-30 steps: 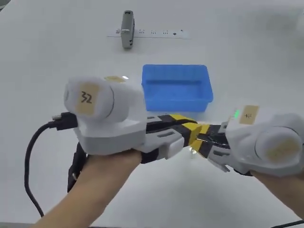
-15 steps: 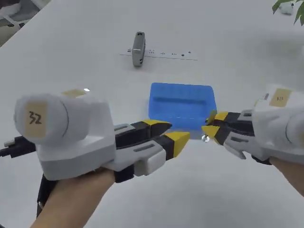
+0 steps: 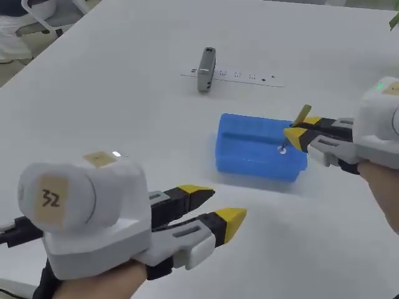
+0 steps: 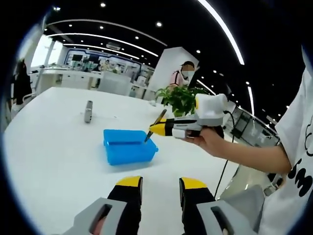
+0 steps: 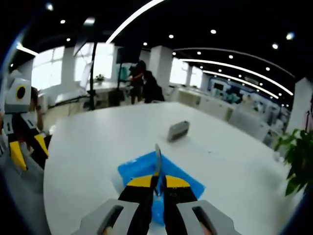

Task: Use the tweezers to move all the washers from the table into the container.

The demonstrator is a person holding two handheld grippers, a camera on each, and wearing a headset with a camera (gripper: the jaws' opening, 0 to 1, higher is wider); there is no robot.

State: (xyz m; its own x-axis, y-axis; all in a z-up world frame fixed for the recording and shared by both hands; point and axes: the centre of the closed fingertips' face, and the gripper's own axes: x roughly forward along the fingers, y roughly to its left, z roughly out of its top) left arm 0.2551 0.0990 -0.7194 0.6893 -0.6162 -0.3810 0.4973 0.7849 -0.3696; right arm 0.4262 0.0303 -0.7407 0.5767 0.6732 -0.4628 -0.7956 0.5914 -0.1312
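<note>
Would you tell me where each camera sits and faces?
Head view: headset, looking down at the blue container, left gripper and right gripper, in the person's hands.
Left gripper view: on the left gripper, facing the container and right gripper.
Right gripper view: along its fingers and tweezers, toward the container.
All share the container.

Open-plan office hall: large white surface (image 3: 112, 81), dark ceiling (image 5: 234, 19) with long strip lights (image 4: 223, 34), white column (image 5: 157, 66), potted plant (image 4: 182, 99), and further desks (image 4: 73, 81) with people (image 5: 149, 85) behind.
</note>
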